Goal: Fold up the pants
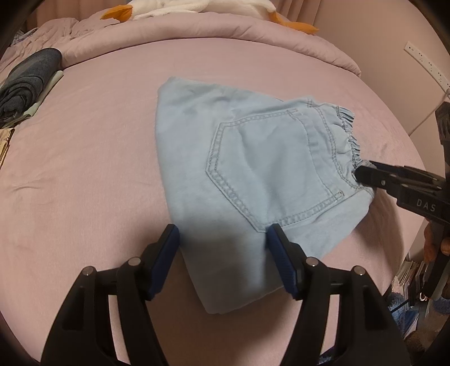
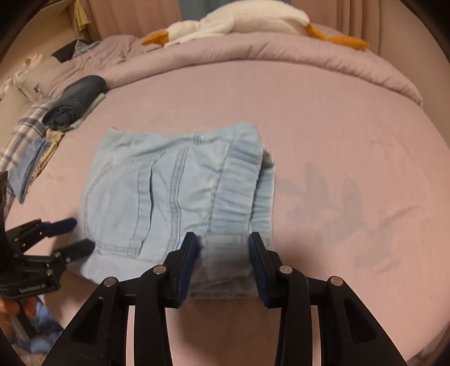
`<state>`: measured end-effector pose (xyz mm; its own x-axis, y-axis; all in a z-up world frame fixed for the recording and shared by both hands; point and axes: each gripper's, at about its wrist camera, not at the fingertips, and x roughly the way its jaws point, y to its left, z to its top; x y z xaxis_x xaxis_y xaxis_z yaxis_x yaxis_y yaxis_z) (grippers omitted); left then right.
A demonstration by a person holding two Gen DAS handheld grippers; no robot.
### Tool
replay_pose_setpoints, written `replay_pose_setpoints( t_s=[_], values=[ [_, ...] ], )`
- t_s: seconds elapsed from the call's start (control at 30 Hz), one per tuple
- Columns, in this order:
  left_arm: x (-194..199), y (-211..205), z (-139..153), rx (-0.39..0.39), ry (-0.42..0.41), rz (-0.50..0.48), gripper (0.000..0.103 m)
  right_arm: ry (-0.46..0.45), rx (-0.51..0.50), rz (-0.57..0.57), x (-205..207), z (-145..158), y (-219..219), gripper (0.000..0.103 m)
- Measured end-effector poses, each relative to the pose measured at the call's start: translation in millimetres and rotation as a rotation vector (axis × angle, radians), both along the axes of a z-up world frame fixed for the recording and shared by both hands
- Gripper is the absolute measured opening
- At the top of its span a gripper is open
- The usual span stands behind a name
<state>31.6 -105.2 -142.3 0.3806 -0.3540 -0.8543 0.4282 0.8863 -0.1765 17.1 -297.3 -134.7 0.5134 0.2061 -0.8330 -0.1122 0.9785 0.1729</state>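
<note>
Light blue denim pants [image 1: 253,157] lie folded into a compact stack on the pink bed sheet [image 1: 84,169], back pocket facing up and the elastic waistband [image 1: 348,135] on the right. My left gripper [image 1: 223,242] is open, hovering over the near folded edge with one finger on each side of the cloth. In the right wrist view the pants [image 2: 157,191] fill the centre. There my right gripper [image 2: 223,250] is open and straddles the gathered waistband [image 2: 239,180]. Its tip [image 1: 361,173] touches the waistband in the left wrist view. The left gripper [image 2: 84,233] sits at the pants' left edge.
A dark blue folded garment [image 1: 28,81] rests at the far left beside plaid cloth [image 2: 25,132]. A rolled pink duvet [image 1: 197,31] borders the far side of the bed, with a white and orange plush toy [image 2: 239,22] on it. Books [image 1: 407,276] lie off the bed's right edge.
</note>
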Motion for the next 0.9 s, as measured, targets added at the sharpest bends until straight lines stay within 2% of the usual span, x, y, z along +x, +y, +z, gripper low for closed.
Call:
replay_pose_setpoints(
  t_s=[0.27,0.43,0.67,0.9],
  values=[
    [1.3,2.0,-2.6,-0.006,0.012,0.008,0.070,0.017,0.033,-0.003,-8.3,4.5,-5.3,0.038],
    [0.5,0.9,-2.4,-0.007,0.012,0.010,0.070,0.039,0.090,-0.035,-11.3,7.0,-14.3,0.038],
    [0.7,0.1,-2.6,-0.005,0.016,0.011,0.070,-0.023,0.194,-0.098,-12.9,20.8,-28.8,0.038],
    [2.8,1.8,-1.5,-0.021,0.031,0.013,0.071,0.053,0.199,-0.130,-7.2,-7.3,-27.9,0.040]
  ],
)
